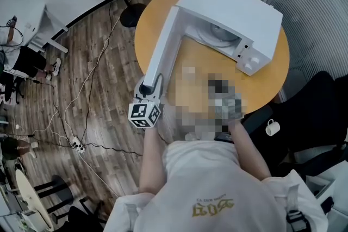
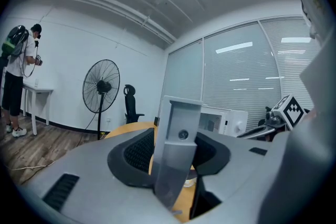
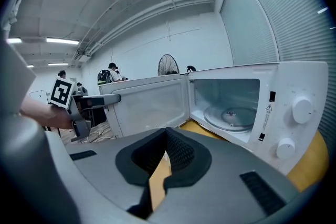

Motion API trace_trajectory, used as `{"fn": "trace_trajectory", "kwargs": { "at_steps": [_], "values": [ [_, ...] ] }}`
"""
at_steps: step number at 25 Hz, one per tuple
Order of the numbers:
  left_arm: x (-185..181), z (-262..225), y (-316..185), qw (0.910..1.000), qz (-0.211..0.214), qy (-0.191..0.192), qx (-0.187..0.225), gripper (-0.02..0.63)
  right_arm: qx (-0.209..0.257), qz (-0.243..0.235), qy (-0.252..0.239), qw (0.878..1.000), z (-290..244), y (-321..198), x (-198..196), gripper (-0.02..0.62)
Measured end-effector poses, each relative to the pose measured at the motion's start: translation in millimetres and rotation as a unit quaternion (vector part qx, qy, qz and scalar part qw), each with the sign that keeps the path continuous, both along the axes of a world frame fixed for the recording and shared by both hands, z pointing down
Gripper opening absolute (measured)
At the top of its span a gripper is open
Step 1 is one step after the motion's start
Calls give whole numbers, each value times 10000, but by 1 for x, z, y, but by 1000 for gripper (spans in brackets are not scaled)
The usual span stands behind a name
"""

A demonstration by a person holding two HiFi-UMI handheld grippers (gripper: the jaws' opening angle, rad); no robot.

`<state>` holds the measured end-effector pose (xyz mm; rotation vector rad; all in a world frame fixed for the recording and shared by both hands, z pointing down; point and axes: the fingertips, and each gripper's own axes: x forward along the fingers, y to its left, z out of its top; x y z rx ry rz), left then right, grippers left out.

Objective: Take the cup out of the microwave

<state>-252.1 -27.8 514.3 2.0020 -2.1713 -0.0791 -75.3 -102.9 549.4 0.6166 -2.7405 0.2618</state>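
head cam steep down, both gripper cams low, near, sharing microwave (image 1: 234, 11)

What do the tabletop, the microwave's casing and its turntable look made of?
Tabletop: wood or wood-look laminate, smooth orange-tan with even colour. Microwave casing: white, matte, painted metal or plastic; the look leaves it open. Turntable: likely clear glass, see-through with pale glints.

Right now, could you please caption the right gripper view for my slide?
Right gripper, fingers shut, faces the open microwave, turntable bare; left gripper grips the door.
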Motion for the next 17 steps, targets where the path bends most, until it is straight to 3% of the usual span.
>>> {"fn": "trace_trajectory", "kwargs": {
  "at_steps": [17],
  "values": [
    [-1, 0, -1, 10000, -17, 0, 5, 190, -179, -165, -148, 9996, -2, -6, 3, 12]
  ]
}}
